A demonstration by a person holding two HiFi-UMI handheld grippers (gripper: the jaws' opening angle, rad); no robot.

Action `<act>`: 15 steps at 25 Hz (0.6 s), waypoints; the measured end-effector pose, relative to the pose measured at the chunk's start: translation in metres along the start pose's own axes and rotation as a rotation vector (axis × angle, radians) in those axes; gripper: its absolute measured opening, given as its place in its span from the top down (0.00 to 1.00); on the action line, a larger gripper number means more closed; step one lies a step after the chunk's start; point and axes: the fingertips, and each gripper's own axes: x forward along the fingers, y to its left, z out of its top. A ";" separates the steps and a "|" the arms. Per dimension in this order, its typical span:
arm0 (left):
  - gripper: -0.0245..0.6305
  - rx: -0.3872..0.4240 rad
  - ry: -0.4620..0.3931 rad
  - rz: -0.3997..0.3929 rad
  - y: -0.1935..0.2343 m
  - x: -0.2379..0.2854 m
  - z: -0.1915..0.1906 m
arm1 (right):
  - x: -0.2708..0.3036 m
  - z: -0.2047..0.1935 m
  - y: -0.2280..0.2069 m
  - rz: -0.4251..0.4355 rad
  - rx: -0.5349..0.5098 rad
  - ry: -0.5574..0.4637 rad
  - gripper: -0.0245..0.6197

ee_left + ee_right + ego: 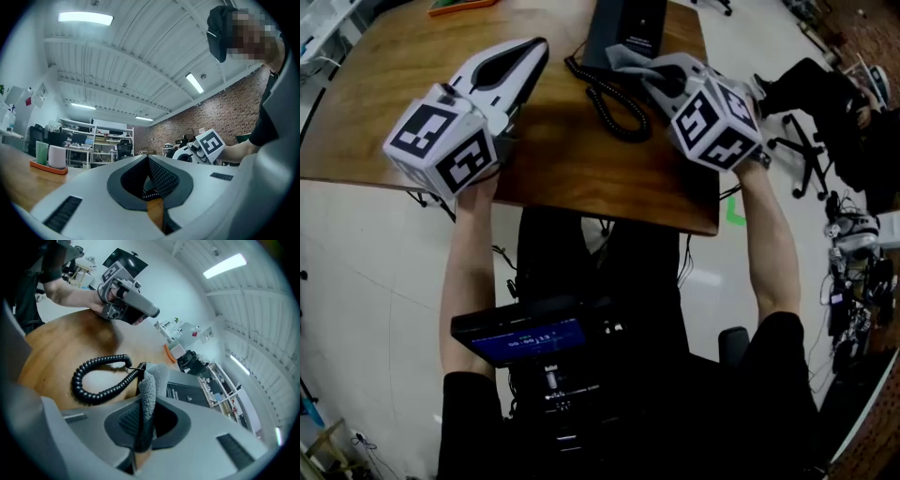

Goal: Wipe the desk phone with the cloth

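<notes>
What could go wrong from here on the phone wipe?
The coiled cord lies ahead of the right gripper; a stroke could snag it. The cloth is pinched only by a thin fold and might pull free. The left gripper is off the desk phone, so the phone may slide.

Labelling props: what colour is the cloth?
The cloth is grey, clearest in the right gripper view.

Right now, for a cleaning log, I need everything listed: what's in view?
table: one, brown wood
desk phone: one, black, table's far edge
coiled cord: one, black, on table before phone
cloth: one, grey, clamped in right tool
tray: one, orange, table's far left, holding containers
office chair: one, black, floor at right
left tool: one, white, shut, empty, above table
right tool: one, white, shut on cloth, near phone
</notes>
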 end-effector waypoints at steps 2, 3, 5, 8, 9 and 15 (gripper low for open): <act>0.98 -0.001 0.005 0.010 0.001 0.000 -0.002 | -0.009 0.007 0.005 0.029 0.054 -0.049 0.93; 0.98 -0.005 0.011 0.013 0.000 -0.001 -0.004 | -0.017 0.013 0.005 0.038 0.104 -0.099 0.93; 0.98 0.001 0.011 0.018 -0.002 -0.004 -0.004 | -0.043 0.032 -0.001 0.041 0.240 -0.268 0.93; 0.98 0.062 -0.012 0.030 -0.010 -0.009 0.010 | -0.108 0.069 -0.020 0.075 0.509 -0.628 0.93; 0.98 0.070 -0.012 0.036 -0.015 -0.013 0.012 | -0.133 0.076 -0.022 0.110 0.598 -0.731 0.93; 0.98 -0.020 -0.075 -0.059 -0.037 -0.024 0.046 | -0.233 0.102 -0.035 0.086 0.829 -1.116 0.93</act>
